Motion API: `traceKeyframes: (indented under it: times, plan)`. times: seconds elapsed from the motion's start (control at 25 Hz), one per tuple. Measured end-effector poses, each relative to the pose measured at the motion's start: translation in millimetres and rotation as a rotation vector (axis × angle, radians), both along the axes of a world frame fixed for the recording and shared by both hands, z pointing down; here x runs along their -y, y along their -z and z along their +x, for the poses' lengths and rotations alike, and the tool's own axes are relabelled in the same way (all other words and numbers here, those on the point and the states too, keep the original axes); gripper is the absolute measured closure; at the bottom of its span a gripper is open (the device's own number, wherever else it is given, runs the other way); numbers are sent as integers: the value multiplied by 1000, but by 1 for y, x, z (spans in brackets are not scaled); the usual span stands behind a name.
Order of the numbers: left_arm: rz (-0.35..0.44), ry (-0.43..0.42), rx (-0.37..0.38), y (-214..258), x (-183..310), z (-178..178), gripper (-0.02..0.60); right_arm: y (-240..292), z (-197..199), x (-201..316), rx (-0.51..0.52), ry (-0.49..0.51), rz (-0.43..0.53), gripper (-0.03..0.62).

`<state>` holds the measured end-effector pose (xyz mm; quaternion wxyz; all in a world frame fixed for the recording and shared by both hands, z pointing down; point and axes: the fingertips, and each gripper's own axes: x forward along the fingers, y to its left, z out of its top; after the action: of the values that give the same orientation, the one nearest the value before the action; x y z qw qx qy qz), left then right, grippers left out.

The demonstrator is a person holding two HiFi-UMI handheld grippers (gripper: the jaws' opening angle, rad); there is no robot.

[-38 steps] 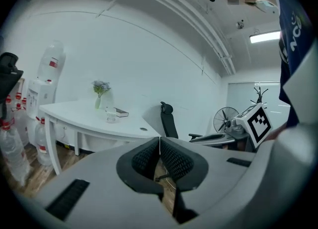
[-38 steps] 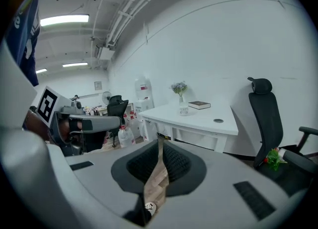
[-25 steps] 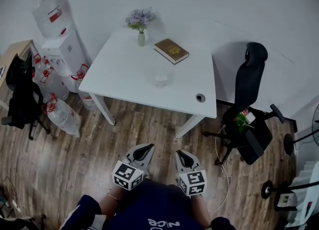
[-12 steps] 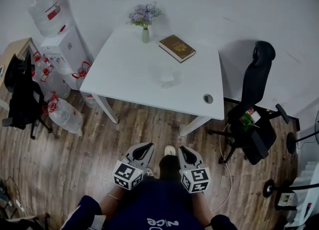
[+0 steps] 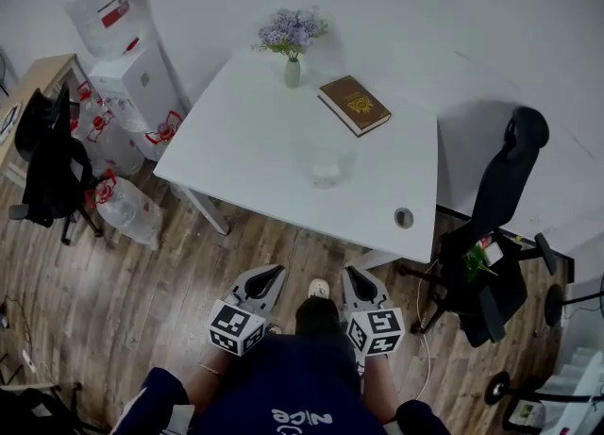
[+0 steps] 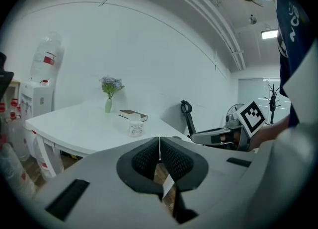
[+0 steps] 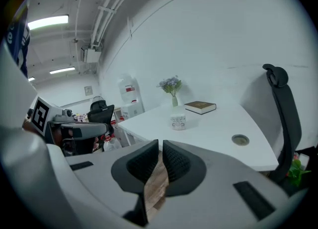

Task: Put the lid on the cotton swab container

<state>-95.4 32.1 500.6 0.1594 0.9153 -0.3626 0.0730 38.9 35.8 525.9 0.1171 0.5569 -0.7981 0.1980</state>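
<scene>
Closing in on the counter (image 5: 236, 145): the cotton swab container (image 5: 326, 172) now stands nearer, straight ahead of both tongs but still well apart from them. Left tongs (image 5: 265, 279) pressed together, right tongs (image 5: 358, 278) a sliver apart, both empty; lidding looks yet to begin
</scene>
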Motion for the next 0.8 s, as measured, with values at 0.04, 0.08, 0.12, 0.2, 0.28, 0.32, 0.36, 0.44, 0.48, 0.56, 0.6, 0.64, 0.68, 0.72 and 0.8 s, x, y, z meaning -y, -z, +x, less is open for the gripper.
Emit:
traceKeyframes:
  times: [0.04,0.08,0.12,0.2,0.28,0.32,0.36,0.44,0.48,0.56,0.6,0.64,0.68,0.72,0.8]
  plan:
    - [-2,12,3,-1,10,4,560,1,4,12,-3,16,1,539]
    - [-2,21,5,0,20,10,560,1,8,24,-4,32,3,539]
    - [-1,28,7,0,30,16,560,2,12,37,-4,48,5,539]
    - [2,37,11,2,49,30,560,5,20,61,-1,83,9,539]
    - [4,48,16,3,68,42,560,8,27,82,1,124,12,539]
    - [3,58,18,3,77,47,560,9,30,93,3,145,12,539]
    - [0,73,18,3,86,52,560,10,34,102,3,165,12,539]
    - [-12,109,16,0,103,60,560,10,43,121,6,198,11,539]
    - [-18,127,11,-2,111,65,560,9,48,130,9,214,10,539]
    - [-29,163,-4,-5,125,76,560,8,57,146,16,246,10,539]
    - [-32,180,-7,-7,132,81,560,7,61,154,19,264,9,539]
    - [-33,195,-7,-8,138,86,560,6,65,161,19,283,8,539]
    - [-33,209,-5,-9,144,90,560,5,68,167,16,304,7,539]
    - [-31,221,-5,-10,150,95,560,4,70,173,11,328,8,539]
    - [-30,244,-7,-10,161,101,560,4,72,183,1,373,13,539]
